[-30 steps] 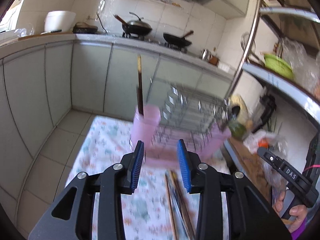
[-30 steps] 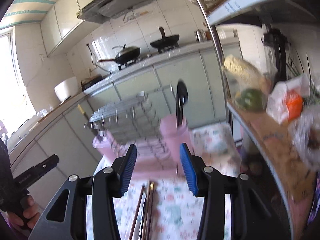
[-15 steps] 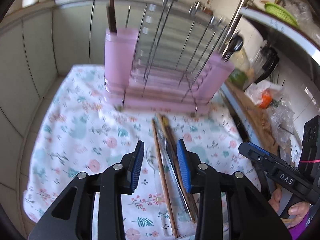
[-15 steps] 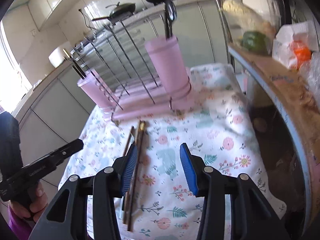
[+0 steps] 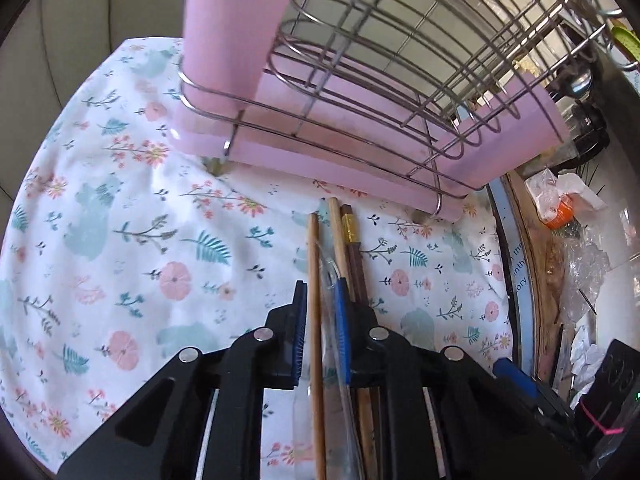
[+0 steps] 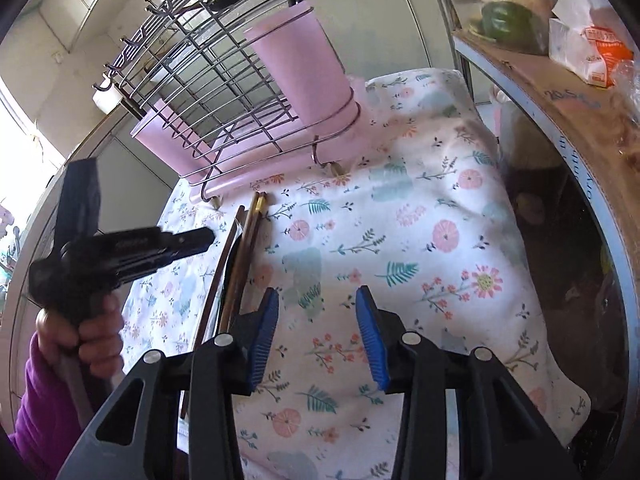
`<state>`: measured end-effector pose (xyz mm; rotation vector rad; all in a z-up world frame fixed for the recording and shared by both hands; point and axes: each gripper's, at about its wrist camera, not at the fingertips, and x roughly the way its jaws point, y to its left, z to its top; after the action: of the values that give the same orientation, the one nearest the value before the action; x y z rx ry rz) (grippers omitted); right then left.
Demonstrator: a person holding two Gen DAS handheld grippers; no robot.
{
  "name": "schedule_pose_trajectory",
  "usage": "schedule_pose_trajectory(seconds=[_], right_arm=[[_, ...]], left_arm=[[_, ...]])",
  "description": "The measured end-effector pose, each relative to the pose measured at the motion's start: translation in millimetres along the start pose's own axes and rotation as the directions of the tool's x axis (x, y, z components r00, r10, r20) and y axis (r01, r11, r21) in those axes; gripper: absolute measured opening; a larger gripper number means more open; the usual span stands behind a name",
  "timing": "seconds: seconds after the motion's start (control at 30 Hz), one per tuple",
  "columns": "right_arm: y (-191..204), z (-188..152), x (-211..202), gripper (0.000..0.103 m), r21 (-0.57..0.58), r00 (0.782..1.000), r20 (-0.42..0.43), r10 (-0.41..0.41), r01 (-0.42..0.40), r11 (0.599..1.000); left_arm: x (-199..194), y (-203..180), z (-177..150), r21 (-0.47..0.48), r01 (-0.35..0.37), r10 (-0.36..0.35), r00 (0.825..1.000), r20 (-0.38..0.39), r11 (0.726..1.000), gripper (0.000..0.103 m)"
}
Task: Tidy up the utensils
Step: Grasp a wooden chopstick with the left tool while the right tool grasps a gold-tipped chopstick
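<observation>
The left gripper (image 5: 323, 308) is down low over a bundle of long utensils lying on the flowery cloth (image 5: 132, 240) that covers the bench. Its jaws are closing around a pale wooden chopstick (image 5: 314, 272) and a clear plastic piece (image 5: 329, 276) beside it; the gap is small, but I cannot tell if the pads are pressing yet. Two more sticks, another light one (image 5: 338, 236) and a dark brown one (image 5: 357, 264), lie just outside the far jaw, touching the bundle. That is the risk: the jaws might pinch two things at once, or catch only the slippery clear piece, so the chopstick could slide out or tip when lifted. The neighbours might also get dragged along and scatter. The sticks point toward the pink drying rack (image 5: 400, 152), which stands just past their tips, with a tall pink cup (image 5: 236, 20) at one end where they probably belong. The left gripper tilts steeply down at the cloth, and in the right wrist view a hand (image 6: 80, 340) in a purple sleeve holds its handle. The right gripper (image 6: 316, 332) hangs above bare cloth, close beside the bundle, tilted down less steeply; its jaws are spread with nothing between them, though closing a little.
</observation>
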<state>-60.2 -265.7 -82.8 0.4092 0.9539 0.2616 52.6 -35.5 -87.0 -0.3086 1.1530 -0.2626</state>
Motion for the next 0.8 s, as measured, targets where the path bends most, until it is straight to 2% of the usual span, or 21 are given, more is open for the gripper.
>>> schedule_pose_trajectory(seconds=[0.17, 0.33, 0.5, 0.73, 0.77, 0.8], right_arm=[[2.1, -3.2, -5.4, 0.039, 0.012, 1.0, 0.015, 0.011, -0.011, 1.0], [5.4, -2.0, 6.4, 0.038, 0.027, 1.0, -0.008, 0.012, -0.012, 1.0], [9.9, 8.3, 23.7, 0.034, 0.034, 0.999, -0.046, 0.013, -0.012, 0.999], [25.0, 35.8, 63.1, 0.032, 0.063, 0.995, -0.089, 0.051, -0.046, 0.997], [27.7, 39.6, 70.3, 0.028, 0.068, 0.993, -0.098, 0.058, -0.052, 0.996], [31.8, 44.4, 80.3, 0.021, 0.075, 0.991, -0.113, 0.066, -0.057, 0.996]], left_arm=[[10.3, -9.0, 1.4, 0.056, -0.082, 0.083, 0.997, -0.008, 0.995, 0.014], [26.8, -15.1, 5.6, 0.11, -0.107, 0.111, 0.993, -0.026, 0.988, 0.014], [37.5, -9.4, 9.4, 0.081, -0.077, 0.081, 0.996, -0.038, 0.994, 0.007], [11.8, 24.1, 9.7, -0.018, -0.006, 0.006, 1.0, -0.007, 1.0, 0.006], [8.0, 29.3, 9.8, -0.026, -0.004, 0.003, 1.0, -0.004, 1.0, 0.006], [4.3, 33.9, 10.3, -0.032, -0.003, 0.003, 1.0, 0.0, 0.999, 0.006]])
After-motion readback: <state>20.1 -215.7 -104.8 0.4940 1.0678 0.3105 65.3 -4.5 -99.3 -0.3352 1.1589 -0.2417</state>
